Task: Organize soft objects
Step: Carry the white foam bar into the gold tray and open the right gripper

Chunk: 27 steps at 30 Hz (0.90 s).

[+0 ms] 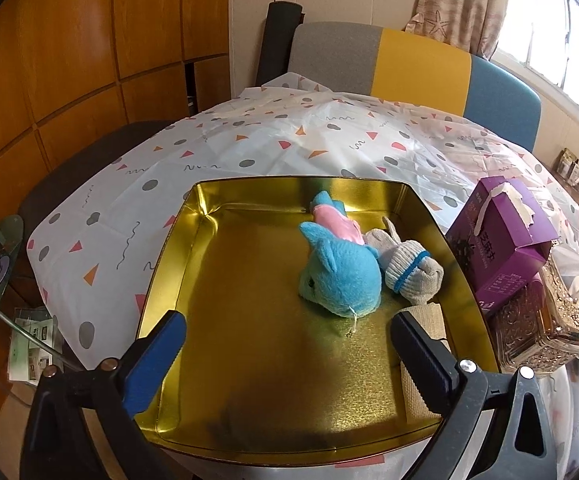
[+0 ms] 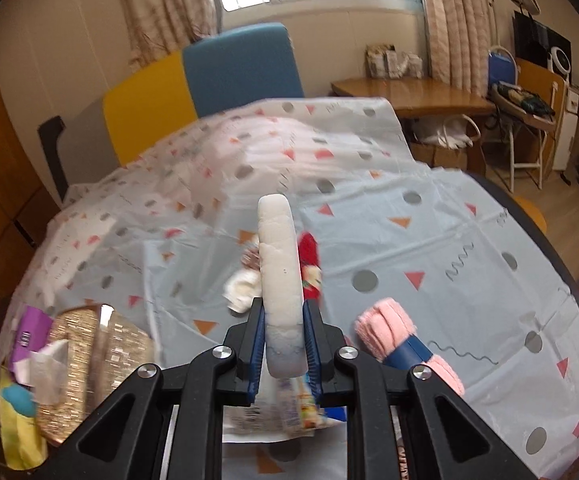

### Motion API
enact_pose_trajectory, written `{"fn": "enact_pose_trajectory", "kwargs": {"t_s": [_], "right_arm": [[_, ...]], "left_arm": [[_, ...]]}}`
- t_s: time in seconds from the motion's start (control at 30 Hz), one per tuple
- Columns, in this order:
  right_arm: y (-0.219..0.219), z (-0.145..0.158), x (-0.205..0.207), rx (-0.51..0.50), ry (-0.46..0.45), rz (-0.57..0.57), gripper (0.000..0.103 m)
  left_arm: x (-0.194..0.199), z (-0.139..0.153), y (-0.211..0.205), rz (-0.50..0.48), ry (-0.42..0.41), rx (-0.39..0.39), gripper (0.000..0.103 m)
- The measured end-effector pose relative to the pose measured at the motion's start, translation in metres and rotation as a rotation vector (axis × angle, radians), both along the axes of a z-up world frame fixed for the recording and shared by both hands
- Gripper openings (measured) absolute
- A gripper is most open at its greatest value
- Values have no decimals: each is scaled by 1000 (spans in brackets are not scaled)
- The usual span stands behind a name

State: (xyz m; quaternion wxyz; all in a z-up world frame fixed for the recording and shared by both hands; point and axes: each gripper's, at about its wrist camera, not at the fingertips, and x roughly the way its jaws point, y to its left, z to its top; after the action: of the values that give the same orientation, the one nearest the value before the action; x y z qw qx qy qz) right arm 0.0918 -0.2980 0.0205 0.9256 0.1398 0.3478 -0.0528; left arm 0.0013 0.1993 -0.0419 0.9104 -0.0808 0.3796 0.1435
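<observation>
Hovering at the bottom of the left wrist frame, the left gripper (image 1: pixel 288 338) stands spread wide with nothing between its blue-padded fingers (image 1: pixel 157 356); beneath it lies a gold tin tray (image 1: pixel 193 216) that fills the lower middle of the frame; right of centre in the tray lies a blue plush toy (image 1: pixel 339 276) with a pink patch, and just beside it on the right, touching, a grey knitted toy (image 1: pixel 409 272) with a blue band; a beige strap (image 1: pixel 421 364) lies along the tray's right side, partly behind the right-hand finger; at the right edge of the frame a purple box (image 1: pixel 501 236) leans over an ornate gold box (image 1: pixel 541 324), both on the patterned tablecloth (image 1: pixel 249 148).

In the right wrist frame, the right gripper (image 2: pixel 283 344) is pressed together on a white foam-like pad (image 2: pixel 279 272), which stands upright at centre frame and rises above the jaws; behind it, on the cloth, a red soft item (image 2: pixel 309 260) and a white crumpled item (image 2: pixel 243 290) show, blurred; at lower right, a pink rolled towel (image 2: pixel 385 328) with a dark blue band lies just beside the gripper.
</observation>
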Motion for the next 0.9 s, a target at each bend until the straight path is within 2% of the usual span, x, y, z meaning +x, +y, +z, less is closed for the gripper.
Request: {"fn": "enact_pose_trajectory", "kwargs": {"t_s": [0.1,0.2,0.27,0.37,0.47,0.6,0.73,0.87,0.9], "right_arm": [[34,32,-11,34,-76,106,17],[87,55,-21,74,-120,271,17],[129,63,-27,95,-124,394,17],[197,59,-38,130,-99,573,17],[264,38,-45,145,-29,727,17],[330,-5,-41,152,89,814,17],[363,-46,-28,186,209,828,17],[375,-79,-23,256,340,828,20],[376,-84,-27,247,359,819,20]], "left_arm": [[-1,1,4,21,-10,2,103],[-3,4,12,54,-23,1,103],[-4,6,17,74,-25,8,103],[-9,9,28,115,-36,15,103],[-13,11,41,153,-42,9,103],[-20,12,51,174,-49,11,103],[-25,11,57,177,-52,16,103],[-26,9,59,170,-52,10,103],[-26,9,58,166,-51,10,103]]}}
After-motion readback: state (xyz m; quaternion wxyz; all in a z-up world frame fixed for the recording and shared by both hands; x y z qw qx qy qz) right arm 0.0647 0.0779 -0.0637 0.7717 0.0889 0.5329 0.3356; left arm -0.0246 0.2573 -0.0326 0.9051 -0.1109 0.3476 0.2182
